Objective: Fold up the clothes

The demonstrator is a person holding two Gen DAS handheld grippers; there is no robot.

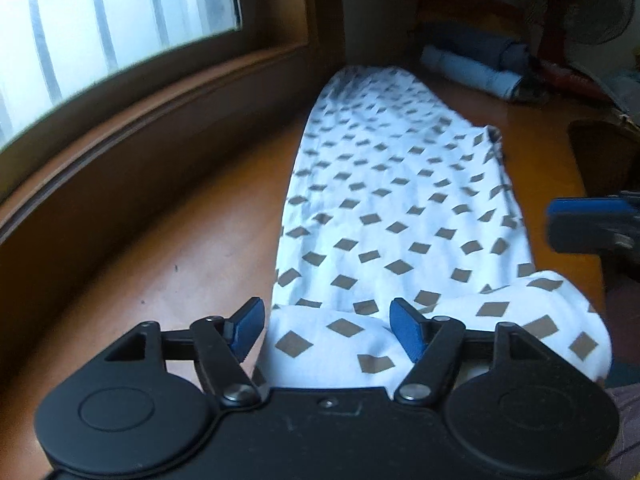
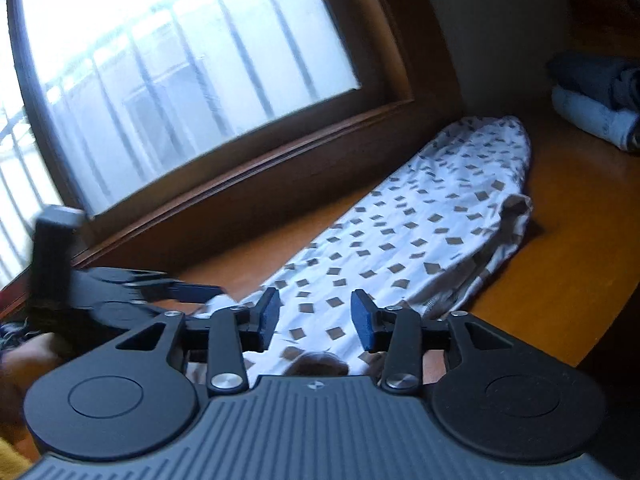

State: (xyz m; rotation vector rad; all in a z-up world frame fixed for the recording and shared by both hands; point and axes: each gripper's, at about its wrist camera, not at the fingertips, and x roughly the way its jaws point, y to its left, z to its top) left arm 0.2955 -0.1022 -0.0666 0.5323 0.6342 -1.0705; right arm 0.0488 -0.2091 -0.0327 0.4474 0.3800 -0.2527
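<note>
Left hand-held gripper (image 1: 328, 330) sits nearest in its own view, blue pads spread wide, released, gripping nothing. The near end of the white garment (image 1: 400, 208) (brown diamond print) bunches up between and just below those pads; whether cloth touches the pads is hard to tell. The near right part of the cloth is rolled or folded over into a thick lump.

Right hand-held gripper (image 2: 314, 316) is also released, pads apart, nothing clamped. It hovers over the near end of the same white garment (image 2: 420, 232). In the right wrist view the left gripper shows blurred at the left edge, low over the cloth's near corner. In the left wrist view a blue pad of the right gripper shows at the right edge, beside the cloth.

The garment lies as a long narrow strip on the wooden desk (image 1: 180, 248), running away from the grippers toward the far wall, its left side near the window frame. A loose flap sticks out on its right edge about midway.

Farther back: window (image 1: 100, 24) with bars along the left. At the far right of the desk, folded blue clothes (image 1: 476, 68) in a stack, well apart from the garment. Behind those, a standing fan (image 1: 568, 4) (dim, blurred).
</note>
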